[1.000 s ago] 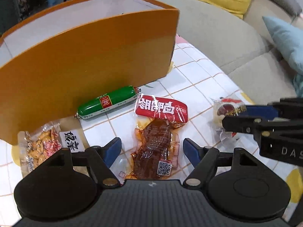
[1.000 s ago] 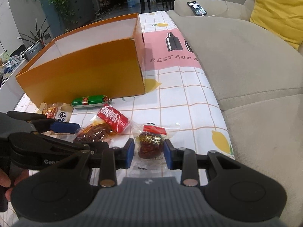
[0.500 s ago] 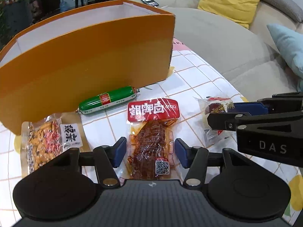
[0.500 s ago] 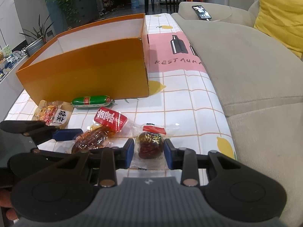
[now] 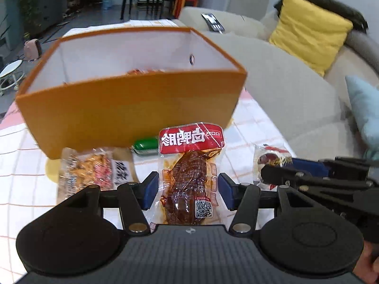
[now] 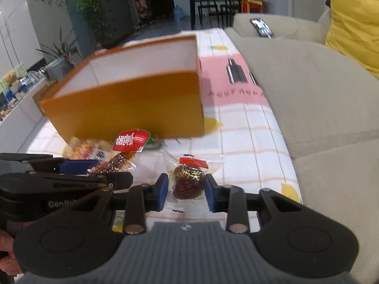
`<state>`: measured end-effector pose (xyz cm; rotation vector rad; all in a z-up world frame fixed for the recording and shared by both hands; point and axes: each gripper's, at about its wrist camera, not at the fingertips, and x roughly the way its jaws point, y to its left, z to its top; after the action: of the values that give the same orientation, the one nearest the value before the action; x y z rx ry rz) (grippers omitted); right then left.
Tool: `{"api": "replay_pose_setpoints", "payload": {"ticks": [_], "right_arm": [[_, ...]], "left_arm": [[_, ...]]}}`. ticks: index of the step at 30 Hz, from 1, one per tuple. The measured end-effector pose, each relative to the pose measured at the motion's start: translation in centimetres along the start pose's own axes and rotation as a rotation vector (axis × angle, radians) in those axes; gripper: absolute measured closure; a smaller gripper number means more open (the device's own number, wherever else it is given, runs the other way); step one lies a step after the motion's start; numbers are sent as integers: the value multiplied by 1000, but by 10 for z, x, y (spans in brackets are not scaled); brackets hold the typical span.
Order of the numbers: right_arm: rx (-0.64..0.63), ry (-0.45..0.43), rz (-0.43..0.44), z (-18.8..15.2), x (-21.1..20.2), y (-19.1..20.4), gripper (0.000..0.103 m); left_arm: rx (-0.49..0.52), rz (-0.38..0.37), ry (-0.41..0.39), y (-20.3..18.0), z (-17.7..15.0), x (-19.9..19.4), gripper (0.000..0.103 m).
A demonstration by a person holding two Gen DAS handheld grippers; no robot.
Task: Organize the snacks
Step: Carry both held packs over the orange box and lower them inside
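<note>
My left gripper [image 5: 188, 190] is shut on a clear pack of brown meat with a red label [image 5: 189, 177] and holds it above the table. My right gripper [image 6: 186, 190] is shut on a clear pack with a dark round snack [image 6: 188, 183], also lifted. An open orange box [image 5: 132, 108] with white inner walls stands behind; a snack shows inside it. The box also shows in the right wrist view [image 6: 132, 108]. A green sausage [image 5: 144, 145] and an orange crumb snack pack [image 5: 92, 168] lie on the table in front of the box.
The table has a white checked cloth [image 6: 248, 146] with a pink panel. A beige sofa [image 6: 319, 94] runs along its right edge, with a yellow cushion [image 5: 308, 37] and a phone [image 6: 261, 27] on it.
Both grippers have risen from the table with their packs held between the fingers. The box's inside has come into view from above.
</note>
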<state>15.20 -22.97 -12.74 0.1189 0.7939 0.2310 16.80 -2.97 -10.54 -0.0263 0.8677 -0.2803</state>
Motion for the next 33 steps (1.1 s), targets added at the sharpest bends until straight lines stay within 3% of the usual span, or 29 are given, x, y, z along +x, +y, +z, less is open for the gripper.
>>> {"api": "replay_pose_setpoints", "payload": {"ticks": [9, 13, 20, 27, 33], "right_arm": [[-47, -84, 41, 24, -32, 21, 73], [-71, -120, 68, 45, -40, 30, 73], [-112, -131, 141, 93, -34, 46, 73], [-1, -16, 262, 151, 19, 46, 73], [36, 107, 282, 186, 83, 52, 73]], "left_arm": [[-106, 3, -90, 28, 31, -51, 41], [-108, 12, -132, 40, 51, -67, 41], [-140, 14, -122, 71, 93, -69, 41], [-212, -21, -55, 106, 134, -39, 41], [-286, -30, 28, 132, 162, 8, 41]]}}
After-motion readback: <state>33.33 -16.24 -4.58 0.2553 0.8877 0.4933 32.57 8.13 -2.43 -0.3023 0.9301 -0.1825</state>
